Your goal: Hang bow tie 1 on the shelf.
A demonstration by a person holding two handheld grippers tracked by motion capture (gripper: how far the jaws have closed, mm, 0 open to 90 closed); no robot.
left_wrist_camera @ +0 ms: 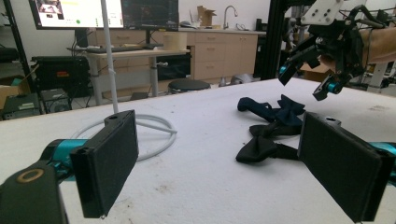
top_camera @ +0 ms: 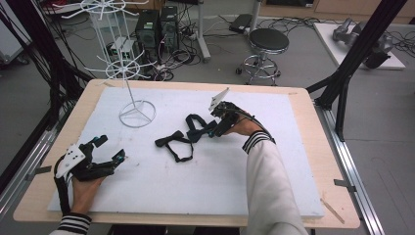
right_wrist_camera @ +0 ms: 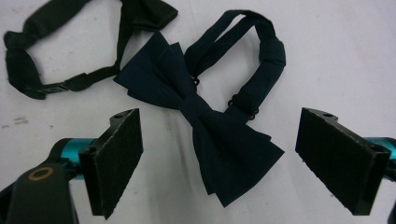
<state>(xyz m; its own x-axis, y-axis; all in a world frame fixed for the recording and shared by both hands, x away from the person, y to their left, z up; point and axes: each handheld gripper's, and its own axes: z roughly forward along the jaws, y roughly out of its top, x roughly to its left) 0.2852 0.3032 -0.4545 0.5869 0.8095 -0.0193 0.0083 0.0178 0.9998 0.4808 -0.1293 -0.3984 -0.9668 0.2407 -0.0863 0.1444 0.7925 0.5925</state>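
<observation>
Right gripper view: the navy bow tie [right_wrist_camera: 205, 121], lying mid-table on the white pad, is straddled by the right gripper [right_wrist_camera: 219, 163] with jaws spread, so nothing has been grasped yet.

Both hand-held grippers [top_camera: 108, 150] [top_camera: 214, 131] gape, right pointing down.

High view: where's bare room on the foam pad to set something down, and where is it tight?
Free: the near strip between the left gripper and the person's right sleeve, and the pad's right side beyond that sleeve. Crowded: mid-pad, where the navy bow tie, black bow tie and right gripper cluster, with the white wire stand at the far left.
</observation>
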